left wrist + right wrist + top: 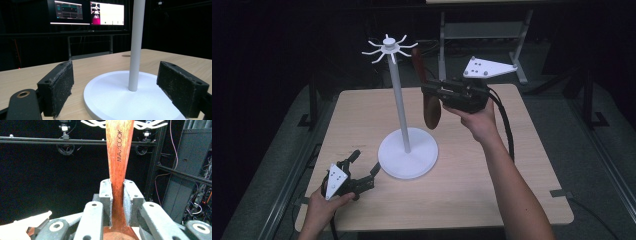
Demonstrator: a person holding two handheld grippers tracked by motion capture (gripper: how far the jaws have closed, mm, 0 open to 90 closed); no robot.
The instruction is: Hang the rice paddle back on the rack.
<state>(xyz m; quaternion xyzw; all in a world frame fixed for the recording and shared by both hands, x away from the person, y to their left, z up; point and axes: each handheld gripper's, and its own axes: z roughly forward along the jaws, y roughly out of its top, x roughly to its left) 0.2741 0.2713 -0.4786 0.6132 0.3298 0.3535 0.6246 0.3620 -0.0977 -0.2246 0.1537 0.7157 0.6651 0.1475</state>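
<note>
The wooden table (492, 200) is carrying a white stand (407, 150) near its middle: a round flat base, a tall thin pole, and a ring of curved hooks (388, 48) at the top. The base is broad, probably so the pole does not tip when something is hung from a hook.

The right gripper (432, 91) is being held up high beside the pole, a little below the hooks. Its jaws are clenching the narrow neck of a reddish-brown wooden spoon (431, 111). In the right gripper view the spoon (119, 155) is standing upright between the grey jaws, its handle, printed MAXCOOK, rising toward the white hooks (147, 123) just above and behind it. The bowl is hanging down below the jaws, close to the pole but apart from it. Gripping at the neck is leaving the handle end free, which would suit hanging it on a hook; whether the handle has a hole I cannot tell.

The left gripper (364, 165) is resting low on the table at the near left edge of the base. Its jaws are spread wide and holding nothing; in the left gripper view the base (110, 97) is lying between the two black pads (62, 90), likely so they can brace the stand.
</note>
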